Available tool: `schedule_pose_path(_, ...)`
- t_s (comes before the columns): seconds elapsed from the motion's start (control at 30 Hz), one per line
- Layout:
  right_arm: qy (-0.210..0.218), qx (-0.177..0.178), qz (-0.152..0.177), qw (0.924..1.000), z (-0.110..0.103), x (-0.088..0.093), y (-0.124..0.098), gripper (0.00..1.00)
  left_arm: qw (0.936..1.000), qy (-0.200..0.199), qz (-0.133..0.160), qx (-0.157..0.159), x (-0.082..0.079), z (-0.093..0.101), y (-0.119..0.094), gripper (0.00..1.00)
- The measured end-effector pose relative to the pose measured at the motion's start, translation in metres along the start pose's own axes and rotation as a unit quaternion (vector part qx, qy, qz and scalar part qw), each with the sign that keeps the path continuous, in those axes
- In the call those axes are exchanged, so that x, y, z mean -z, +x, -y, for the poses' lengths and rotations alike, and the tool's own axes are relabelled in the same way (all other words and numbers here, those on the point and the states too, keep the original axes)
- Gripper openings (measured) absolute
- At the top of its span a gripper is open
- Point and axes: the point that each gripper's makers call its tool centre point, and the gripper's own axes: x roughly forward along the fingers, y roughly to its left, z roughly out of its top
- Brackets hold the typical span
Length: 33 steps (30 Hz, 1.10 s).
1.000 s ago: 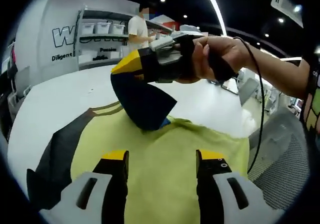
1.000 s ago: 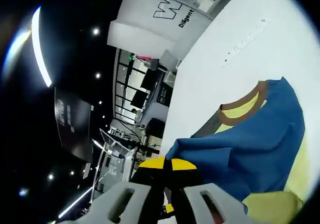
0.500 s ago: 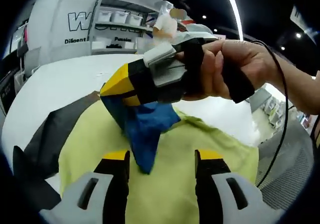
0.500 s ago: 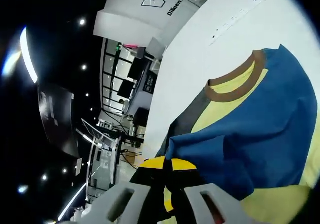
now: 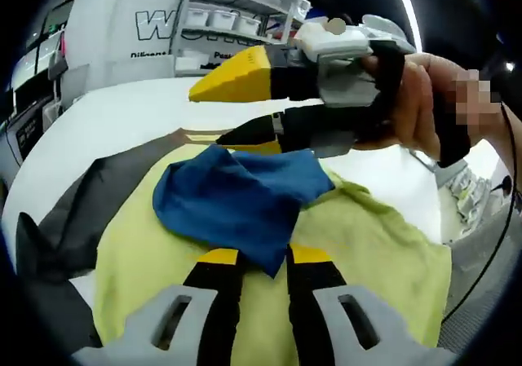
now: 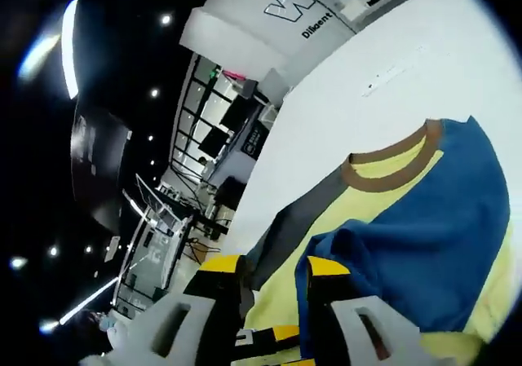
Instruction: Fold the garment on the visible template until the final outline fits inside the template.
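A big showroom hall with dark ceiling lights and a white wall of shelves lies beyond the white tabletop (image 5: 122,121) I work on. The garment (image 5: 359,252), a yellow-green shirt with a brown collar (image 6: 391,166), lies spread on it over the dark grey template (image 5: 90,211), which shows past the shirt on one side. The blue sleeve (image 5: 236,199) is now laid inward across the yellow body.

My right gripper (image 5: 245,109), seen in the left gripper view with my hand (image 5: 424,105) around it, has its jaws parted just above the sleeve, gripping nothing; in the right gripper view (image 6: 273,270) the same gap shows, with blue cloth beside one jaw. My left gripper (image 5: 263,258) has its jaws drawn close together at the sleeve's near tip; whether they pinch the cloth or only sit under it I cannot tell.

I judge the first sleeve fold as just laid. Next I should flatten that sleeve, then take the far side inward, since the body looks wider than the template allows.
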Motion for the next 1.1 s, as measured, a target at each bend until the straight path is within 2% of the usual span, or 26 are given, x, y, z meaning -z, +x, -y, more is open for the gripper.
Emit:
schedule_pose_path(0.07, -0.012, 0.002, 0.013, 0.9998, 0.002, -0.006, -0.004, 0.28, 0.9999, -0.010, 0.004, 0.000, -0.002, -0.001, 0.000, 0.14)
schedule_pose_path(0.1, -0.030, 0.014, 0.030, 0.9990, 0.010, -0.015, -0.011, 0.30, 0.9998, -0.019, 0.008, -0.001, -0.003, -0.002, 0.002, 0.13)
schedule_pose_path(0.17, -0.068, 0.044, 0.043, 0.9958, 0.023, -0.024, -0.021, 0.35, 0.9993, -0.035, 0.011, -0.001, -0.004, -0.003, 0.003, 0.12)
schedule_pose_path(0.2, -0.092, 0.062, 0.047, 0.9928, 0.032, -0.029, -0.027, 0.36, 0.9987, -0.048, 0.013, 0.000, -0.005, -0.004, 0.004, 0.12)
schedule_pose_path(0.3, -0.122, 0.106, 0.038, 0.9861, 0.055, -0.032, -0.041, 0.38, 0.9954, -0.094, 0.018, 0.004, -0.006, -0.004, 0.006, 0.07)
schedule_pose_path(0.4, -0.132, 0.137, 0.038, 0.9811, 0.075, -0.035, -0.054, 0.37, 0.9953, -0.096, 0.016, 0.000, -0.004, -0.009, 0.008, 0.00)
schedule_pose_path(0.5, -0.138, 0.156, 0.037, 0.9773, 0.088, -0.037, -0.062, 0.36, 0.9944, -0.105, 0.013, 0.000, -0.003, -0.011, 0.009, 0.00)
schedule_pose_path(0.6, -0.146, 0.175, 0.034, 0.9731, 0.100, -0.040, -0.068, 0.36, 0.9882, -0.153, -0.004, 0.005, 0.000, -0.010, 0.006, 0.00)
schedule_pose_path(0.67, -0.159, 0.187, 0.030, 0.9688, 0.107, -0.041, -0.071, 0.36, 0.9871, -0.160, -0.004, 0.010, -0.001, -0.011, 0.003, 0.00)
schedule_pose_path(0.7, -0.175, 0.199, 0.022, 0.9639, 0.114, -0.042, -0.073, 0.35, 0.9874, -0.158, -0.003, 0.012, -0.003, -0.013, 0.001, 0.00)
schedule_pose_path(0.73, -0.176, 0.202, 0.022, 0.9632, 0.116, -0.042, -0.073, 0.35, 0.9874, -0.158, -0.003, 0.012, -0.003, -0.013, 0.000, 0.00)
schedule_pose_path(0.77, -0.201, 0.229, 0.019, 0.9524, 0.128, -0.047, -0.078, 0.34, 0.9872, -0.159, -0.004, 0.016, -0.006, -0.014, -0.004, 0.00)
schedule_pose_path(0.87, -0.231, 0.243, 0.012, 0.9421, 0.135, -0.050, -0.081, 0.29, 0.9869, -0.160, -0.005, 0.017, -0.008, -0.015, -0.008, 0.00)
schedule_pose_path(0.9, -0.246, 0.246, 0.006, 0.9376, 0.137, -0.052, -0.080, 0.29, 0.9865, -0.163, -0.005, 0.017, -0.009, -0.016, -0.009, 0.00)
schedule_pose_path(1.0, -0.261, 0.242, -0.006, 0.9344, 0.138, -0.053, -0.076, 0.28, 0.9862, -0.164, -0.008, 0.017, -0.011, -0.018, -0.015, 0.00)
schedule_pose_path(1.03, -0.288, 0.245, -0.017, 0.9256, 0.140, -0.056, -0.075, 0.26, 0.9864, -0.164, -0.009, 0.015, -0.011, -0.020, -0.018, 0.00)
schedule_pose_path(1.1, -0.312, 0.248, -0.030, 0.9166, 0.141, -0.057, -0.073, 0.24, 0.9865, -0.163, -0.011, 0.012, -0.010, -0.022, -0.021, 0.00)
